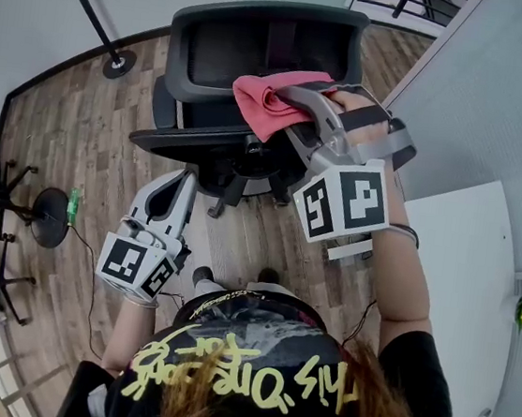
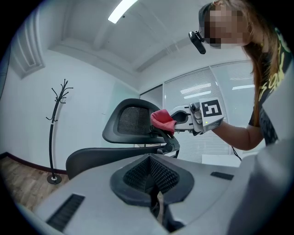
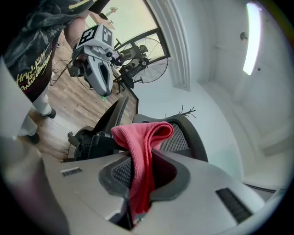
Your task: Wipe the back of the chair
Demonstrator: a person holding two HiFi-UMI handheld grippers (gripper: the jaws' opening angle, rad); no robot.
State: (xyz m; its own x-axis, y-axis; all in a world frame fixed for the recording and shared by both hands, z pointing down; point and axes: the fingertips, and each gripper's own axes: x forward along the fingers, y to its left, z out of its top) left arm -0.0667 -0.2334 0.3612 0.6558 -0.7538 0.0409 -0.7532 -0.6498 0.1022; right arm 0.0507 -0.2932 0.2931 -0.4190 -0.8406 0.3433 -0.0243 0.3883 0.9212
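The black chair (image 1: 261, 52) stands on the wood floor (image 1: 72, 132) in front of the person, its mesh back upright and its seat (image 1: 189, 137) nearest to them. A red cloth (image 1: 267, 100) sits at the side edge of the chair back, near its lower frame. From the left gripper view the cloth (image 2: 161, 120) overlaps that edge, but none of the views shows whether it presses on the frame.

The right tongs (image 1: 291, 101) are clenched on the cloth. In the right gripper view the cloth (image 3: 142, 151) runs down between the two jaws and folds over their tips, with the mesh back (image 3: 181, 140) just behind it.

The left tongs (image 1: 181, 185) hang lower, well apart from the chair and close to the person's body. Their jaws (image 2: 154, 183) are closed with nothing between them.

A black coat stand (image 1: 87, 7) stands on the floor beyond the chair. A white surface (image 1: 463, 256) lies to the person's right, and a fan (image 3: 156, 59) shows in the right gripper view.
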